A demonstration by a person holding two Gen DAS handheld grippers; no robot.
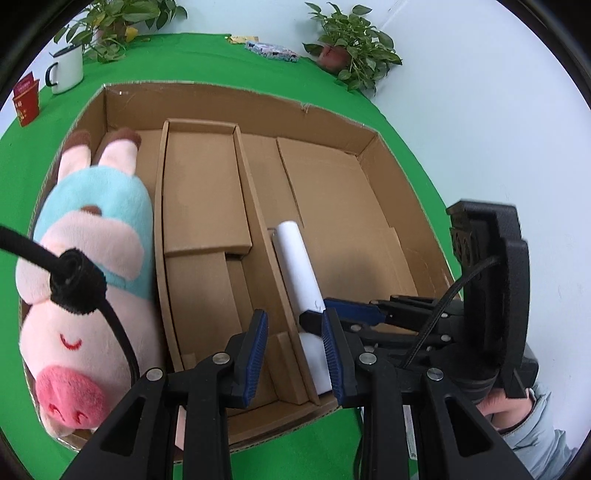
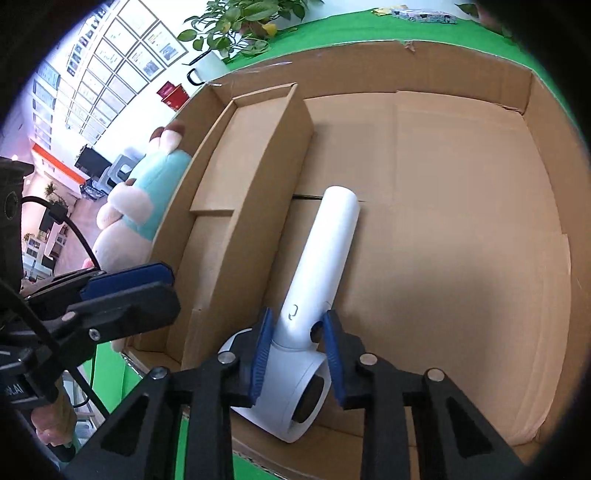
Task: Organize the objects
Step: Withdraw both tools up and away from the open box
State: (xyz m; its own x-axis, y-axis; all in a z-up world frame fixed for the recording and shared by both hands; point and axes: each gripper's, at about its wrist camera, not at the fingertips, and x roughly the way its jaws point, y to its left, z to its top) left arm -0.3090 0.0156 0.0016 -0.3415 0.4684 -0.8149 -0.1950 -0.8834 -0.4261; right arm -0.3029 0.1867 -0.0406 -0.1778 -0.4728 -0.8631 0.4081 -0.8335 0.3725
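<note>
While the plush pig already lies in the cardboard box's left compartment, the right gripper straddles the white hair dryer in the large compartment, apparently unclamped; the left gripper hovers open and empty.

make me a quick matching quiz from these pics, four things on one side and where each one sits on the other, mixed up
Things:
1. plush pig
2. white hair dryer
3. white mug
4. red cup

Places:
A. wide right compartment of the cardboard box
B. green table, beside a potted plant
C. narrow left compartment of the box
D. green table, nearest the far left edge

Pairs: 1-C, 2-A, 3-B, 4-D
</note>
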